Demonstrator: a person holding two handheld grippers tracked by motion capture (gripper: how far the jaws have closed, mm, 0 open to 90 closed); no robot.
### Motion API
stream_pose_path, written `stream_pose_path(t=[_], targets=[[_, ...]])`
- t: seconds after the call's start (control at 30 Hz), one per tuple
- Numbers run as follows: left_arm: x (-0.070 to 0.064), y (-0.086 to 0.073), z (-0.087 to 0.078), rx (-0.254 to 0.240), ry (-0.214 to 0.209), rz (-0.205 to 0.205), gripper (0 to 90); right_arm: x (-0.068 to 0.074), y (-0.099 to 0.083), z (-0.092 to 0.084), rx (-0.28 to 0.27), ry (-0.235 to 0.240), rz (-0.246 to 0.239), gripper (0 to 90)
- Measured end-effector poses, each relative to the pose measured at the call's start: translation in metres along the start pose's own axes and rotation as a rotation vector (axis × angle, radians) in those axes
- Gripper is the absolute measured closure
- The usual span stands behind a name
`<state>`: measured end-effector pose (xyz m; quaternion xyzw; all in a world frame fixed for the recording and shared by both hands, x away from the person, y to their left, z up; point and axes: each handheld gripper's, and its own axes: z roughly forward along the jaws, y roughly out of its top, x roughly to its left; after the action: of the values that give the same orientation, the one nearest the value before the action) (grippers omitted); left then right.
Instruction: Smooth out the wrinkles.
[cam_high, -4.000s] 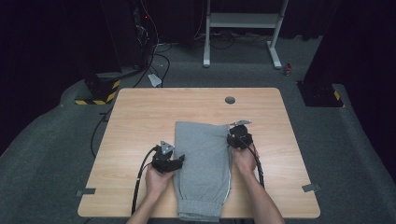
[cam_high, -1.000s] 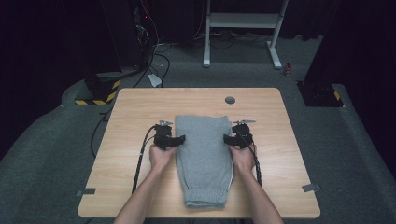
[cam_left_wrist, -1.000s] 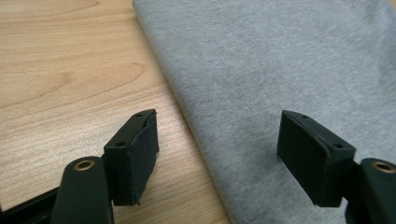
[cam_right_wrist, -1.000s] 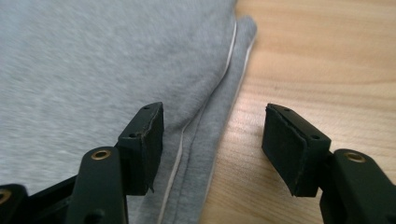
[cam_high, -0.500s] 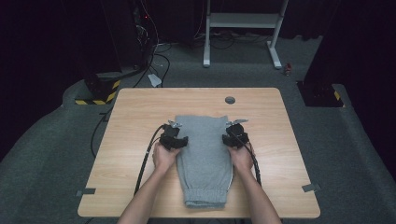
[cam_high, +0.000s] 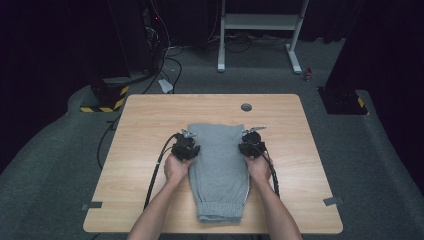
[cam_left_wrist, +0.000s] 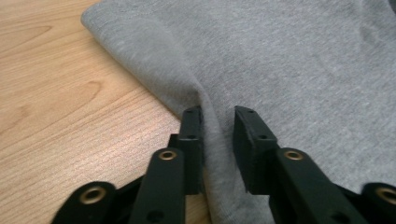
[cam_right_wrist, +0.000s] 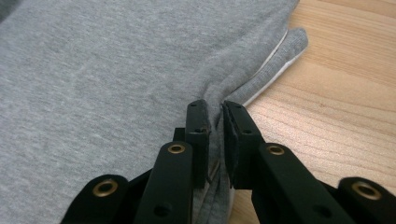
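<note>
Folded grey sweatpants (cam_high: 220, 167) lie lengthwise in the middle of the wooden table (cam_high: 150, 125), ribbed cuff toward the near edge. My left gripper (cam_high: 190, 143) is at their left edge near the far end. Its jaws have just been closing and pinch a raised ridge of the grey cloth (cam_left_wrist: 140, 51) at the left gripper (cam_left_wrist: 218, 116). My right gripper (cam_high: 249, 143) mirrors it on the right edge. Those jaws have just closed too, and the right gripper (cam_right_wrist: 214, 112) clamps the layered edge (cam_right_wrist: 261, 70), where a white strip shows.
A round cable hole (cam_high: 246, 106) sits in the table beyond the sweatpants. Bare wood lies left and right of the hands. Tape tabs (cam_high: 332, 201) mark the near corners. On the floor behind are a white frame (cam_high: 260, 30), cables and a yellow-black striped base (cam_high: 102, 102).
The sweatpants have shifted farther onto the table since the oldest frame. Both hands went up to the far end of the cloth, and within the last second both jaws closed on its side edges.
</note>
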<state>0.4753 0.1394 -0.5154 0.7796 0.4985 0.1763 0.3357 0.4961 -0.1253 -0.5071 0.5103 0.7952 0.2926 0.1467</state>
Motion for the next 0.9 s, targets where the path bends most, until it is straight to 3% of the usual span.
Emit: stream_pose_path(t=[0.2,0.33,0.5,0.63,0.7,0.9], targets=[[0.009,0.0,0.0,0.003,-0.066,-0.074,82.6,-0.005,-0.001,0.0,-0.003,0.038,0.043,82.3],[0.017,0.0,-0.001,0.009,-0.11,-0.119,83.5,-0.007,-0.001,-0.001,-0.007,0.056,0.045,82.6],[0.02,0.001,-0.009,-0.015,-0.126,-0.107,83.9,-0.009,-0.001,-0.008,-0.027,0.081,0.051,82.7],[0.021,0.004,-0.019,-0.058,-0.163,-0.133,83.9,-0.009,0.001,-0.015,-0.045,0.1,0.053,82.7],[0.022,0.005,-0.023,-0.065,-0.176,-0.142,83.9,-0.01,0.002,-0.018,-0.062,0.122,0.075,82.8],[0.023,0.007,-0.033,-0.09,-0.196,-0.153,84.1,-0.009,0.003,-0.025,-0.088,0.15,0.073,82.8]])
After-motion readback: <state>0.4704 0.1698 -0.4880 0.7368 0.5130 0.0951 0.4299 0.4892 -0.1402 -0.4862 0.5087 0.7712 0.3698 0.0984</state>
